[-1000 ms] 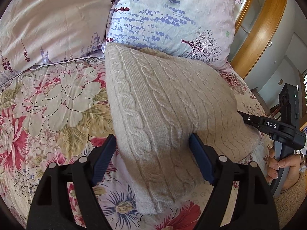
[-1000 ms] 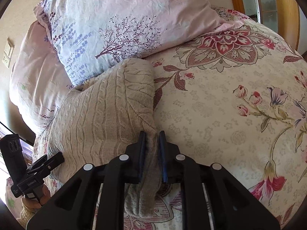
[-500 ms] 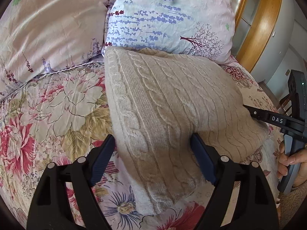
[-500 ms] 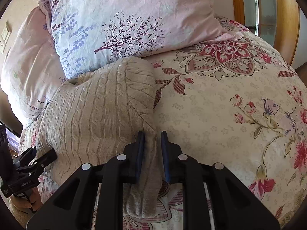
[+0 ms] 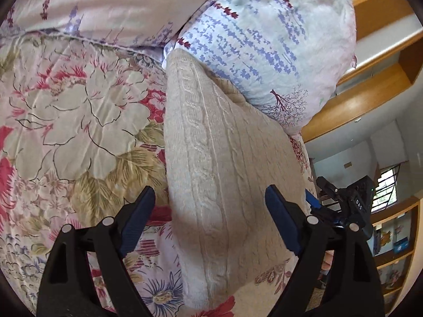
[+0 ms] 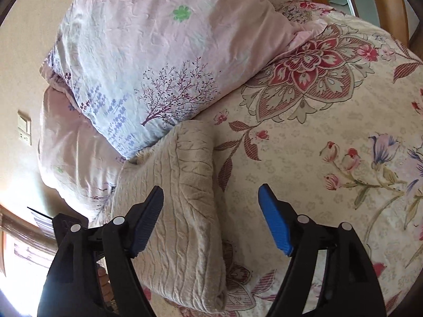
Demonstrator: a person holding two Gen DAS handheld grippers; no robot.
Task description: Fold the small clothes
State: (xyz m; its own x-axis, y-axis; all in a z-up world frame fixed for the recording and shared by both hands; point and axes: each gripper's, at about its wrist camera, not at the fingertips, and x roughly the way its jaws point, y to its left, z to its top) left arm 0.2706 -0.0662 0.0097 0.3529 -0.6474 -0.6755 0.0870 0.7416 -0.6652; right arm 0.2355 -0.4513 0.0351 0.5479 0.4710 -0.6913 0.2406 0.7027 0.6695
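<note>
Your left gripper has its jaws spread wide, gripping nothing, hovering over the near end of the folded beige knit sweater; your right gripper is just as wide apart, its left finger over the sweater's right side, its right finger over bare floral bedspread. The sweater lies flat on the bedspread, its near edge rounded and thick, its right edge a clean straight fold. To its left and right you have open quilt. At the far end its corner touches the tree-print pillow, and a second pink pillow sits beyond on the left
</note>
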